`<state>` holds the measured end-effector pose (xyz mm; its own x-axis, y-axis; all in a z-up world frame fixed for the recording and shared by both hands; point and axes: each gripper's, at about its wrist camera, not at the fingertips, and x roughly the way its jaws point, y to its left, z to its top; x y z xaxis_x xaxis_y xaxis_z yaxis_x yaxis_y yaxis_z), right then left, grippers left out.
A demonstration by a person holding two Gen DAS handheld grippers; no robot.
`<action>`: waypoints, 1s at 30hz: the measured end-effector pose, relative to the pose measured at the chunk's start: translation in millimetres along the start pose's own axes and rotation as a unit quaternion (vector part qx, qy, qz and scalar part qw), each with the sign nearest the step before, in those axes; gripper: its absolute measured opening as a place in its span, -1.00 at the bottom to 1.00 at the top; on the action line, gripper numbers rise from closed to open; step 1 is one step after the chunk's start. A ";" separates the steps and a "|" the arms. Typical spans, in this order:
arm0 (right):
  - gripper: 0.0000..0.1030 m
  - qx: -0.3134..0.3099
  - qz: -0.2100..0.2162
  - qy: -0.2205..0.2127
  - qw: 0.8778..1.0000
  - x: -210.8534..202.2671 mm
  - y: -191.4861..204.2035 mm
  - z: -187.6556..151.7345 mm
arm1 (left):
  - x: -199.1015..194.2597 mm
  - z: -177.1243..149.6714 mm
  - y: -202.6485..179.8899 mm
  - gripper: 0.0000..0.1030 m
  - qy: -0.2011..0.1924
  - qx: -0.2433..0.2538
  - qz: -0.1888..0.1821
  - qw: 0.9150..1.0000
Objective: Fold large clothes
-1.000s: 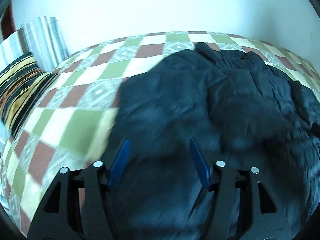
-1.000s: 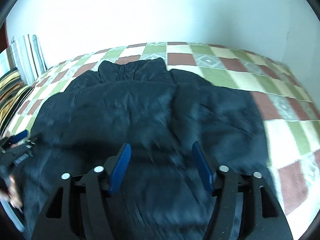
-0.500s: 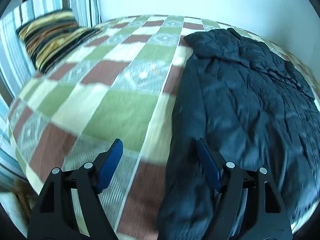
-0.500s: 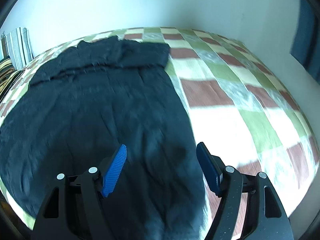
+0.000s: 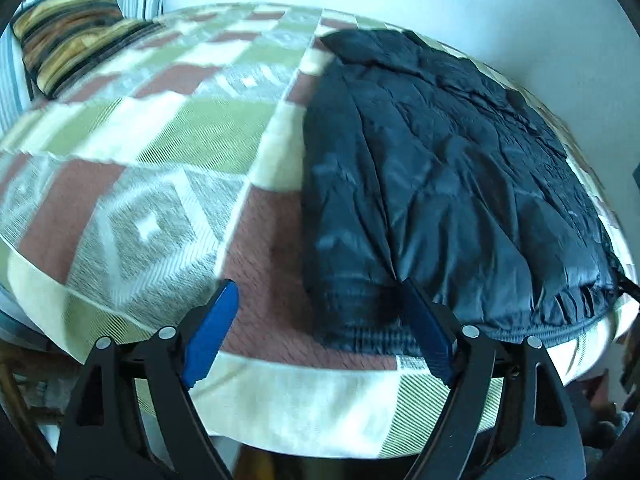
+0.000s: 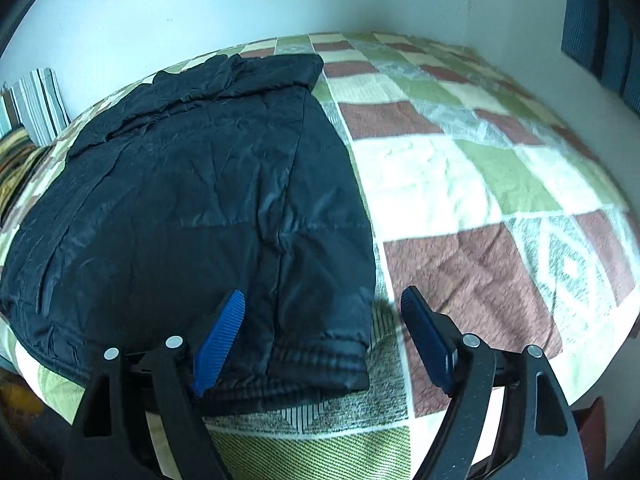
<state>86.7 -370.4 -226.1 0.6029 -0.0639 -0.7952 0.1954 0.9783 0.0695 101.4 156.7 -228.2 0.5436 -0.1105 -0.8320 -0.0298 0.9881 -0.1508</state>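
You face a bed (image 5: 168, 168) under a green, maroon and cream checked cover, striped pillows (image 5: 76, 44) at its left end, a plain pale wall (image 6: 240, 4) behind.

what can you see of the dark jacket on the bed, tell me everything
The dark jacket is navy, quilted and slightly shiny, like a padded nylon coat. It lies flat and wrinkled on the checked bedspread, collar at the far end, ribbed cuffs and elastic hem at the near edge. Nothing grips it.
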 end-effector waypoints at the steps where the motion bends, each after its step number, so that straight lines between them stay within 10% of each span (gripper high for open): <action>1: 0.54 0.011 0.009 0.001 1.000 0.3 -2.9 -1.8 | 0.3 -1.7 -1.4 0.61 -0.005 0.002 0.004 1.000; 5: 0.47 0.026 0.018 -0.004 0.999 -2.0 -4.6 -7.7 | 1.4 -4.7 -7.8 0.61 -0.012 0.007 0.017 1.000; 8: 0.03 0.030 0.041 -0.004 0.999 -3.4 0.0 -11.6 | 1.8 -5.3 -8.8 0.56 -0.013 0.001 0.018 1.000; 20: -0.69 0.042 0.062 -0.027 0.997 -17.3 2.6 -15.7 | -8.0 -3.9 -22.7 -0.76 -0.023 -0.007 -0.027 0.999; 30: -0.81 0.060 0.096 -0.080 0.990 -49.5 3.8 4.9 | -62.7 32.6 -31.1 -0.86 -0.117 -0.014 -0.035 0.992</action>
<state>61.3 -364.5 -183.5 0.7512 0.0819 -0.6549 0.1497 0.9453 0.2899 95.6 136.4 -153.9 0.7247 -0.1472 -0.6732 -0.0075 0.9752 -0.2213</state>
